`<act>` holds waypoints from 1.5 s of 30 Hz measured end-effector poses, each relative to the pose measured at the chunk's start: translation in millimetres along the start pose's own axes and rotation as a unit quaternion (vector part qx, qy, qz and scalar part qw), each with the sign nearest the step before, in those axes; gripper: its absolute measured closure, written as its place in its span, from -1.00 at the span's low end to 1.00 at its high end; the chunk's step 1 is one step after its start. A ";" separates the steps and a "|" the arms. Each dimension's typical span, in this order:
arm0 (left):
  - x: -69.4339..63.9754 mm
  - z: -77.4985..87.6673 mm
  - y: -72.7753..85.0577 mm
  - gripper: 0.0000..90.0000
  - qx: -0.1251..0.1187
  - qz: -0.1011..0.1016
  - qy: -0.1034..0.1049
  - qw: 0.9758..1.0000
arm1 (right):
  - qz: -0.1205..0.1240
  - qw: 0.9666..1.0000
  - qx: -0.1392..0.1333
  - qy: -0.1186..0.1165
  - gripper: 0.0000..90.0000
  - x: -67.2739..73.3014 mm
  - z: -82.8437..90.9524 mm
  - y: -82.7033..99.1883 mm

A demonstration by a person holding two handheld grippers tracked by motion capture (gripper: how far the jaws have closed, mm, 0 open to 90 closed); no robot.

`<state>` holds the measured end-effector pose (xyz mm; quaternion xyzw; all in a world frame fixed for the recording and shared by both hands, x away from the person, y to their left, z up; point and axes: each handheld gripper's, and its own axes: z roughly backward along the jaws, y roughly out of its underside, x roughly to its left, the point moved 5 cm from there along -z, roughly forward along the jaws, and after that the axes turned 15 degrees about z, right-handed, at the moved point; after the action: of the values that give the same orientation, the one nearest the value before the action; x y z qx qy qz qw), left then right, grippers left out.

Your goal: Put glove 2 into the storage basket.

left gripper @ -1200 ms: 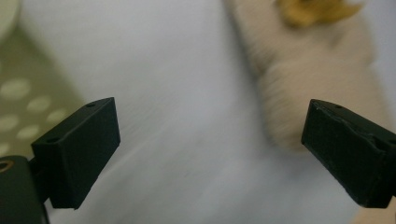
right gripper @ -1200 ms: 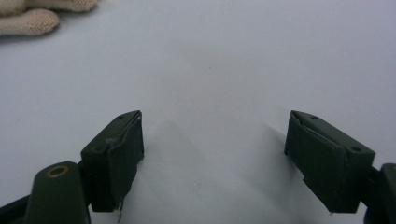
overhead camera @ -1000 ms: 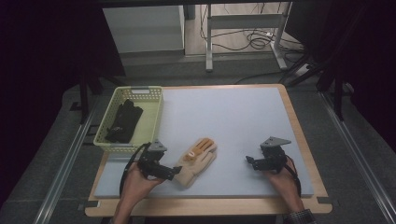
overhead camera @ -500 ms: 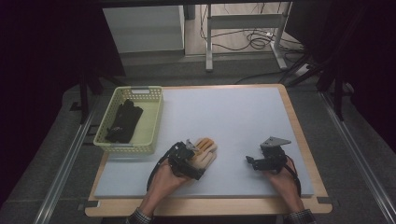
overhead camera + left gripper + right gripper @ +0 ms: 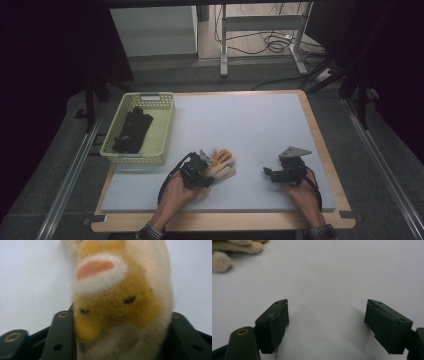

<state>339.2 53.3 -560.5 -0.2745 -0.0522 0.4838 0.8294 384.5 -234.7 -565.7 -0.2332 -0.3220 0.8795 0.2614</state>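
The glove [image 5: 220, 165] lies near the bench's [image 5: 250, 125] front edge, soft, light and floppy. The left claw [image 5: 202, 167] has just closed on its cuff, a sound hold; the right claw [image 5: 270, 175] gapes empty.

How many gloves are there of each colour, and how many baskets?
Cream-and-orange glove: 1
Black gloves, a dark heap in the basket, number unclear: at least 1
Yellow-green basket: 1
Total: at least 3
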 end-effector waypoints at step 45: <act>208.0 129.8 -70.1 0.12 -0.077 0.204 -0.157 0.963 | 0.000 1.000 -0.002 0.001 -0.58 -0.1 -0.5 0.0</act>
<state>457.2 252.1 -452.8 -0.2632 -0.1617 0.6743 0.6707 384.8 -234.6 -566.1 -0.2346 -0.3234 0.8785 0.2618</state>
